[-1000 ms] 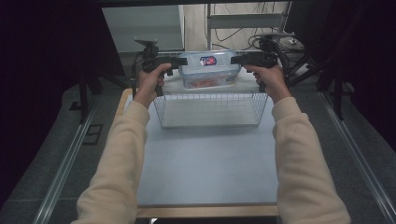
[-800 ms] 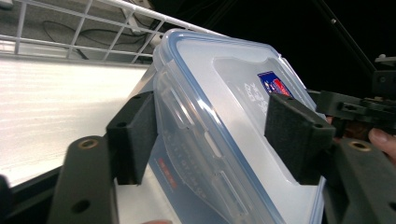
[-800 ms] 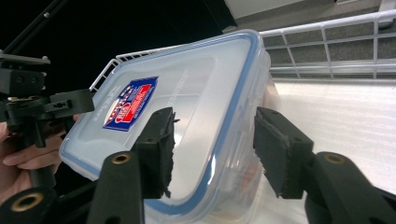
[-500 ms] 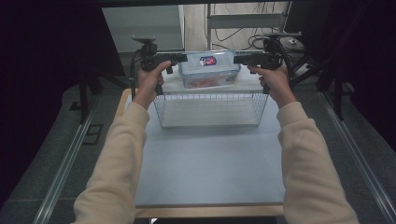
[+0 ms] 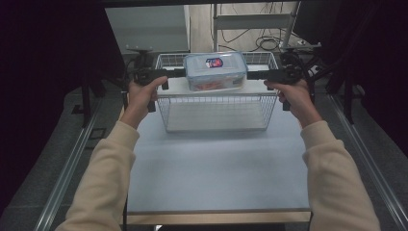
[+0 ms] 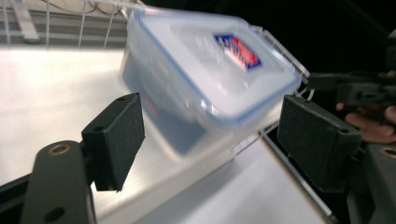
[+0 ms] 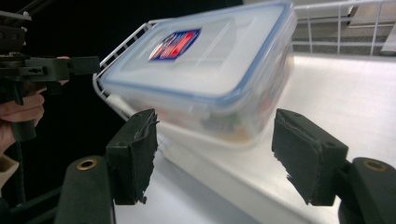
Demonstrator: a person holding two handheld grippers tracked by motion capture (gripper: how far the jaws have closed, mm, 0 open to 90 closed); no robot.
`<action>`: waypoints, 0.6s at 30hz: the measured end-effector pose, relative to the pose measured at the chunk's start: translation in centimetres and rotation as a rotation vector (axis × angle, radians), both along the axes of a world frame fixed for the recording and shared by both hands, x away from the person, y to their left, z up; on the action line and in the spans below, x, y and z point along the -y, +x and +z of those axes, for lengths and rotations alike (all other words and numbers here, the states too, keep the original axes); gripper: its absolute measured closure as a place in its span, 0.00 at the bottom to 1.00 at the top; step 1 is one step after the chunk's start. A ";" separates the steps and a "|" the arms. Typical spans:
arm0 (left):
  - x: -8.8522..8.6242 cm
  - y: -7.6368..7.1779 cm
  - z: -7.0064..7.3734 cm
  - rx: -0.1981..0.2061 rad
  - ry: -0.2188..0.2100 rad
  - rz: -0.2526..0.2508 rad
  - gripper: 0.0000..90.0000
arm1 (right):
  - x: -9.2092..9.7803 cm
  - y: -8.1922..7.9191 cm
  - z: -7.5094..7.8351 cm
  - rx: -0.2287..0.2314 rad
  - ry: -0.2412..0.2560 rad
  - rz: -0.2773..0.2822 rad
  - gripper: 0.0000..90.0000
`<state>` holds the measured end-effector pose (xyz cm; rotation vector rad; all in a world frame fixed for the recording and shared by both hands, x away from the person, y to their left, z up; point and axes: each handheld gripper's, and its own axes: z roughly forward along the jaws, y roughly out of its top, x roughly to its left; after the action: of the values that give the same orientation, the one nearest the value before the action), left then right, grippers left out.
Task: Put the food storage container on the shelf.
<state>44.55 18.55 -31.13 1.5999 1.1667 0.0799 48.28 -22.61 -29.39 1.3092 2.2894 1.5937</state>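
Pale table (image 5: 216,163) carried wire basket (image 5: 216,113) | lidded container (image 5: 215,70) sat over basket's rim, tilted | my left gripper (image 6: 210,140) gaped beside it | my right gripper (image 7: 215,154) gaped likewise

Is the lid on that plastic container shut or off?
Shut. On the container the blue-rimmed lid sits flat all round in both gripper views, a side clip folded down. Whether every clip is latched: cannot tell.
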 end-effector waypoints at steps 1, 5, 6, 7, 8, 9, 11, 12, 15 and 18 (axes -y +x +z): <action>0.0 -0.5 -0.2 0.002 0.004 -0.009 0.25 | 0.2 -0.5 -0.1 0.002 -0.004 0.009 0.34; 0.1 -2.2 -0.8 0.022 0.040 -0.005 0.26 | 0.8 -2.6 -1.0 0.023 -0.026 0.042 0.34; 0.1 -3.5 -1.4 0.034 0.053 -0.024 0.26 | 1.0 -3.1 -1.3 0.035 -0.030 0.049 0.34; 0.1 -4.1 -1.7 0.043 0.058 -0.028 0.26 | 1.2 -3.6 -1.7 0.041 -0.030 0.054 0.34; 0.1 -4.8 -2.0 0.050 0.056 -0.032 0.26 | 1.4 -4.2 -2.0 0.044 -0.031 0.058 0.34; 0.0 -5.4 -2.4 0.056 0.052 -0.038 0.27 | 1.7 -4.7 -2.4 0.046 -0.029 0.061 0.34; 0.0 -6.6 -3.0 0.066 0.050 -0.049 0.27 | 2.1 -5.7 -3.3 0.056 -0.029 0.071 0.34; -0.1 -7.2 -3.4 0.071 0.047 -0.056 0.27 | 2.2 -6.2 -3.7 0.058 -0.032 0.078 0.33; 0.0 -9.2 -4.5 0.081 0.058 -0.077 0.28 | 2.5 -7.8 -5.3 0.065 -0.043 0.103 0.32; 0.4 -11.2 -6.3 0.073 0.074 -0.106 0.28 | 2.9 -9.1 -7.2 0.068 -0.059 0.119 0.32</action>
<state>33.38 18.19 -37.47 1.7072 1.0311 0.1131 39.14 -25.49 -36.54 1.1076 2.3946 1.5658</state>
